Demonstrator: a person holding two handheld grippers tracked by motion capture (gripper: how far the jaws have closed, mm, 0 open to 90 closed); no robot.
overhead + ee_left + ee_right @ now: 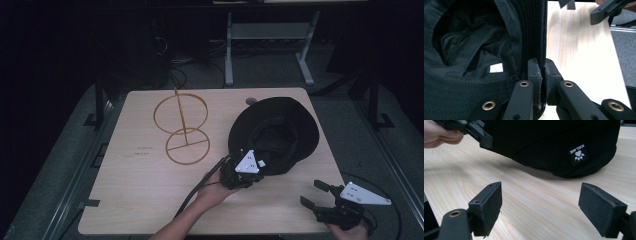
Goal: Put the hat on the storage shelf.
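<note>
A black hat [274, 134] lies upside down on the table [150, 200], crown down and opening up, to the right of the wire stand [181, 131], well apart from it. The left gripper [239, 172] sits at the hat's near edge, on the side facing the stand. Its jaws are pinched together on the brim [534, 35], the stitched fabric squeezed flat between the two pads, with a small white label [496, 67] showing inside the crown beside them. The left hand [214, 191] wraps the gripper from below, its cable trailing back toward the table's near edge.

The right gripper [316, 194] rests at the near right corner of the table, nearer than the hat and clear of it. Its jaws stand wide apart with bare wood between them, gripping nothing. From its own view the hat's side faces it, showing a small paw-print patch [579, 153].
</note>
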